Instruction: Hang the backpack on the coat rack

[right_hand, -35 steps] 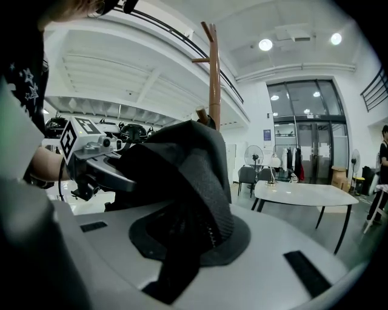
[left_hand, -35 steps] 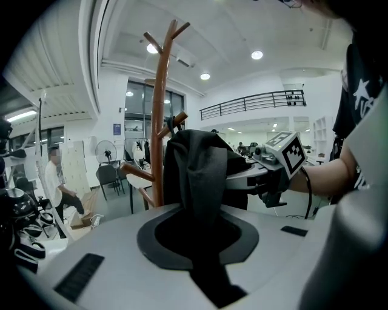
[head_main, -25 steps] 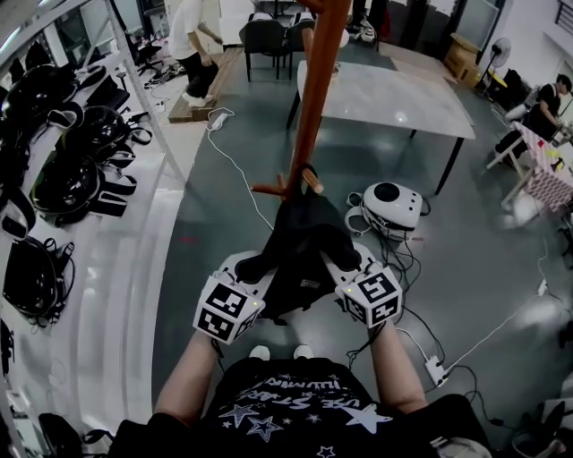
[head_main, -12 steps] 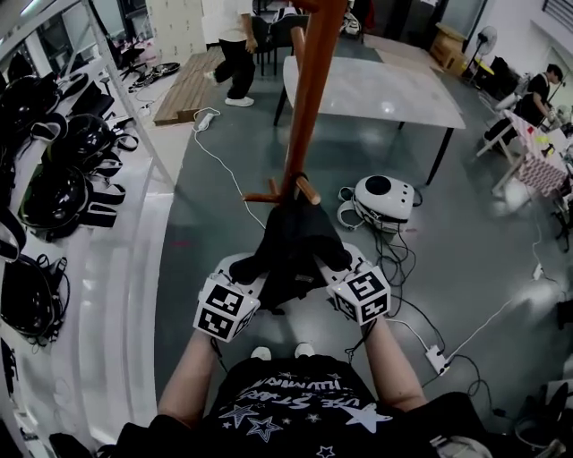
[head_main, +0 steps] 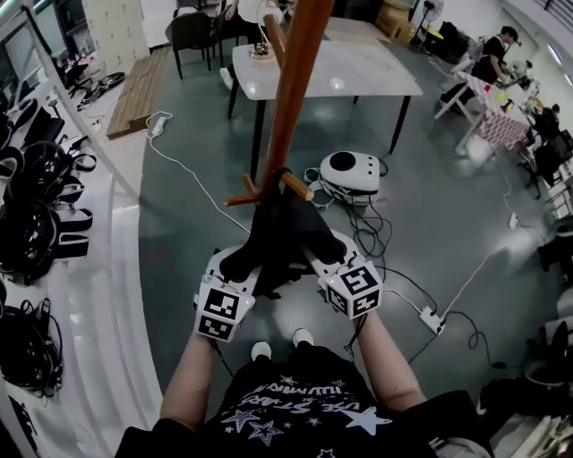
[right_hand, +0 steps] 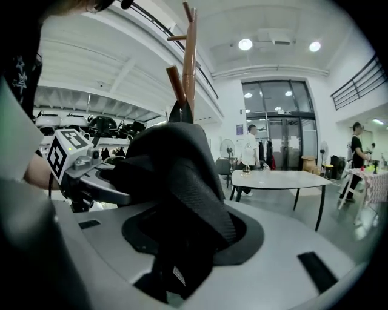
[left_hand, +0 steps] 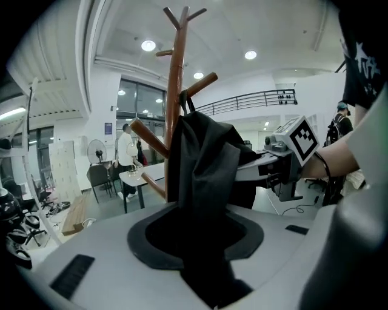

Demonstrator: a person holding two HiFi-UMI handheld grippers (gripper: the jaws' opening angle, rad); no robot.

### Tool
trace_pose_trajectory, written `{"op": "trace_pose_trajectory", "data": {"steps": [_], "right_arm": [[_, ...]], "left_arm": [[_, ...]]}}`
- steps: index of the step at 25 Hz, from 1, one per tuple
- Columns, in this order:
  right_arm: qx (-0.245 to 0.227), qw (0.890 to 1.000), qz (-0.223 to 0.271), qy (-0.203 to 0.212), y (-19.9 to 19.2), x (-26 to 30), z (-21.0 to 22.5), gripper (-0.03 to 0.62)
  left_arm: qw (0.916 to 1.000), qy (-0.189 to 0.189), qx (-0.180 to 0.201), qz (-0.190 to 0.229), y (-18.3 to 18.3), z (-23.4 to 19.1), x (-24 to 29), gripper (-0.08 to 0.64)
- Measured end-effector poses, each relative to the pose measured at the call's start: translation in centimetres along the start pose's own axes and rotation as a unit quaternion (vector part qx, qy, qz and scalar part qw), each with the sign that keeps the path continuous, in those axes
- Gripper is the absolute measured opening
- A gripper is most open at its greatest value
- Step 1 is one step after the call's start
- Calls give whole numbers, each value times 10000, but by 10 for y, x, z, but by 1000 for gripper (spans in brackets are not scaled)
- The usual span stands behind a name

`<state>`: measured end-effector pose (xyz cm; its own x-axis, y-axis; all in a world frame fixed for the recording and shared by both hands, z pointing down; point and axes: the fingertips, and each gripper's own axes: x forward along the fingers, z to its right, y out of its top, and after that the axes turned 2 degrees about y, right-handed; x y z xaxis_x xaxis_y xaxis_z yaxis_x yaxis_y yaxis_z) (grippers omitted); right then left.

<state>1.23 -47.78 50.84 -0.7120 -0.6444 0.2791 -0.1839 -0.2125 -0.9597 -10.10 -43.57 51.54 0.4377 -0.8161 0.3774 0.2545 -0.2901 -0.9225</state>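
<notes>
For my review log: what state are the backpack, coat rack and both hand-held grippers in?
backpack: top loop hooked on a peg.
coat rack: upright, bearing the backpack.
left hand-held gripper: jaws opening, backpack fabric between them.
right hand-held gripper: jaws opening, backpack fabric between them.

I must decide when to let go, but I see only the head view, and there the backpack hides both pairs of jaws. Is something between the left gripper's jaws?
Observer: Yes. On the left gripper the jaws are opening, with black fabric of the backpack between them; whether they grip it, I cannot tell.
Operator: And the right gripper?
Observer: Its jaws are opening too, with a padded strap between them.
Operator: Does the coat rack have free pegs higher up?
Observer: Yes. Its top, cut off in your view, ends in a bare fork of pegs.
</notes>
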Motion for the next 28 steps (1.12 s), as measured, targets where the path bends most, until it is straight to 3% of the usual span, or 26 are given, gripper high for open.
{"op": "trace_pose_trajectory", "data": {"steps": [4,10,14,22,28], "right_arm": [[18,9986,40,-525,-8,-14,2,207],[255,9929,4,-1158,-20,-35,-3,268],[287,9923,-101,-1197,-30,-53,-10,273],[307,9929,35,-1147,-37,-95,-22,273],[382,9923,192,-1160,-38,-141,-36,273]], "left_arm": [[9988,-332,-51,364,-5,4,3,184],[9976,-359,112,585,-14,11,-2,284],[9982,-220,-92,556,-22,12,-10,315],[9984,286,-11,494,-22,13,-30,331],[9975,455,-52,539,-10,31,-62,333]]}}
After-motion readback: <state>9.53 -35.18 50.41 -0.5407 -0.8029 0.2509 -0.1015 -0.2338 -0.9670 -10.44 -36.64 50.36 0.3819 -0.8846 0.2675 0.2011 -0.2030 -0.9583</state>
